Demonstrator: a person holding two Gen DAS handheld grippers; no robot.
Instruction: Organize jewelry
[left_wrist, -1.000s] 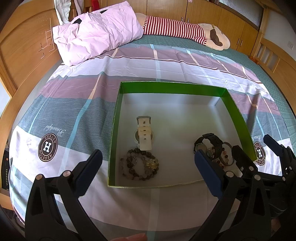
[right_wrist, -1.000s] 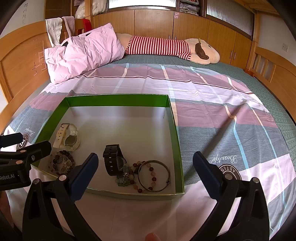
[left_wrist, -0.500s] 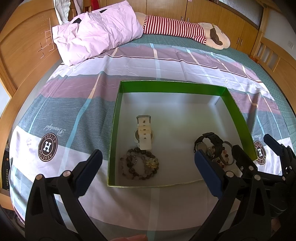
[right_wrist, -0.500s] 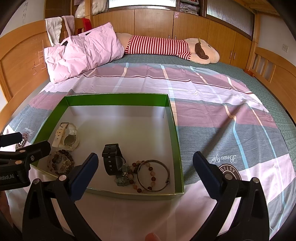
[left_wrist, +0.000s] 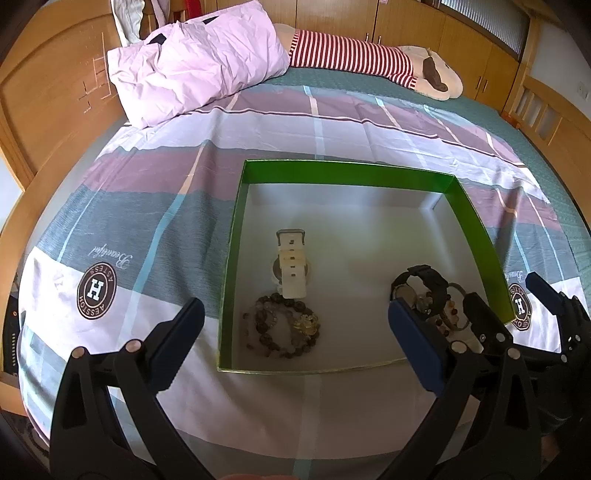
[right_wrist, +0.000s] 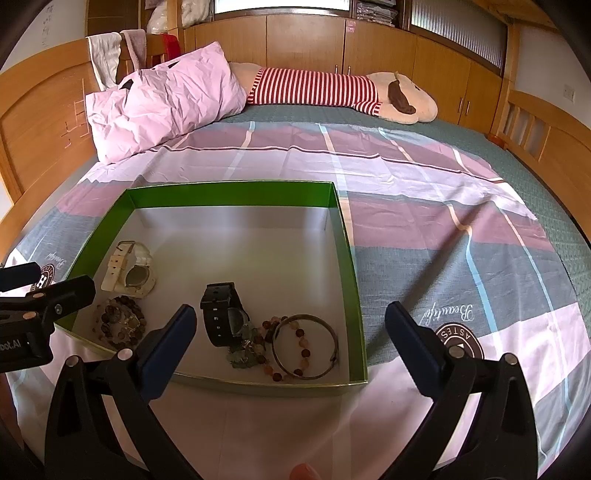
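With both grippers, left (left_wrist: 293, 334) and right (right_wrist: 290, 334), spread wide and empty, we hover before the green box (right_wrist: 347, 236) where a black watch (right_wrist: 221, 317) touches tangled bracelets (right_wrist: 295, 345), likely to snag together if lifted

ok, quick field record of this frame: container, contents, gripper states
container: green box, open, on the bedsheet
left side of box: white watch; dark bead bracelet nearer the front edge
right side of box: black watch, metal bangle, red bead bracelet, bunched together
left gripper: open, holding nothing
right gripper: open, holding nothing
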